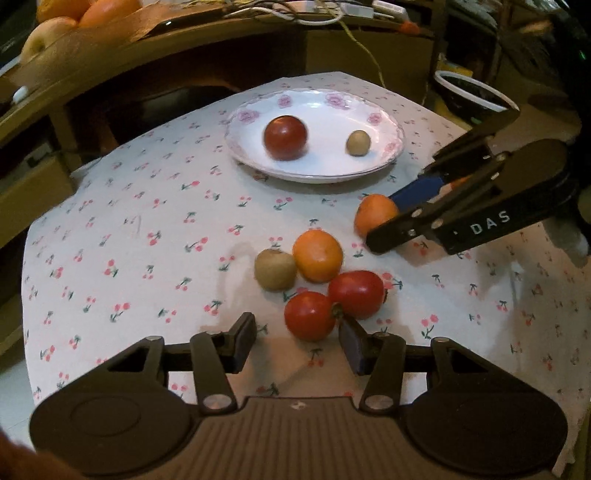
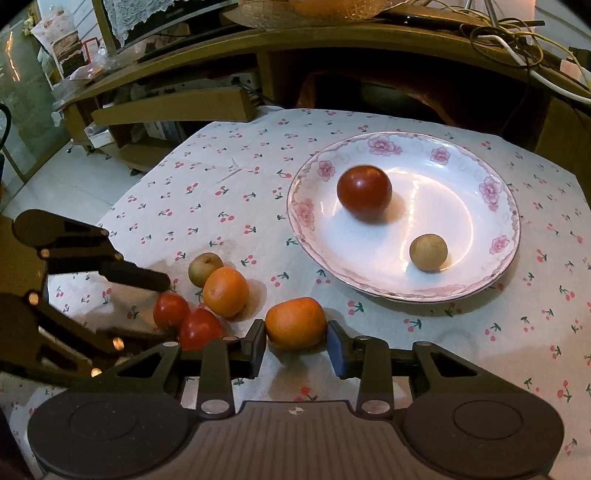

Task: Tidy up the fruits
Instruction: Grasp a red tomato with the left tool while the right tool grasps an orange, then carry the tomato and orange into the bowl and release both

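**Orange pinched, tomato framed**

Our right gripper (image 2: pixel 296 341) pinches an orange (image 2: pixel 295 324) at lower centre, its long axis across the frame. Our left gripper (image 1: pixel 297 334) has jaws spread around a tomato (image 1: pixel 309 315), not gripping.

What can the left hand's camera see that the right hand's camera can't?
Only the left camera shows the black bowl beyond the table's far right corner, and fruit piled on the shelf at top left.

Only the right camera shows the lace cloth and the tiled floor at left.

Both show the flowered plate holding a tomato and a small brown fruit, the fruit cluster on the cherry tablecloth, and the right gripper closed around an orange.
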The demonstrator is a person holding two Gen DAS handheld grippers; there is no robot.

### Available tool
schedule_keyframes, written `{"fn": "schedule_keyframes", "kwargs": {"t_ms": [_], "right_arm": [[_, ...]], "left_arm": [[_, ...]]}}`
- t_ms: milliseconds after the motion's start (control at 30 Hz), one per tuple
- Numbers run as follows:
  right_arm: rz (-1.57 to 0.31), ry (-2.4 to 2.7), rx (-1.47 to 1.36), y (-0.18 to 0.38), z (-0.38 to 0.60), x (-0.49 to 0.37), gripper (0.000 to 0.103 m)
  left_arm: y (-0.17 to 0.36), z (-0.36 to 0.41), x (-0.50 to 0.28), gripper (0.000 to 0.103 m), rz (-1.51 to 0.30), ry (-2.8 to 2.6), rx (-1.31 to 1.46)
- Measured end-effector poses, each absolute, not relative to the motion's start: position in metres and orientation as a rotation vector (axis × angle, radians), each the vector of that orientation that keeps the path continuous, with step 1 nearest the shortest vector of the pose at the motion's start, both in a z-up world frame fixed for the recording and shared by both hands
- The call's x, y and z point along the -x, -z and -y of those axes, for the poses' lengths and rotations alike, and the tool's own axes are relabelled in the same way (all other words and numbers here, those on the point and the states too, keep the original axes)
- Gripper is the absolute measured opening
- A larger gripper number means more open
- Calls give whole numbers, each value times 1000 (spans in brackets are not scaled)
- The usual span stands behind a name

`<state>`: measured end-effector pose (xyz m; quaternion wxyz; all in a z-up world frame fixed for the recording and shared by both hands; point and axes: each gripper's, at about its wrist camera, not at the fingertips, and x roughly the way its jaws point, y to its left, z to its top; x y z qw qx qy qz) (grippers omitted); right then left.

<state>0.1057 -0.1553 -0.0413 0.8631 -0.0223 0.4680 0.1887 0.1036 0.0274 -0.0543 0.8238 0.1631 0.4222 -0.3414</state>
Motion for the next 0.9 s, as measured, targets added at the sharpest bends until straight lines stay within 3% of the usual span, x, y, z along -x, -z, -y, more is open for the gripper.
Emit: {"fn": "schedule_keyframes", "kwargs": {"t_ms": [200,300,900], "right_arm": [[-976,-398,64,42,153,-105,37],[-976,-395,69,42,153,-105,37],[-955,-402,154,42,157,-78,37]], "left_arm": [[54,-18,-102,49,-896,705,-321],[52,-11,-97,37,-900,682,-333],[51,-16,-76,38,-896,698,-339]]}}
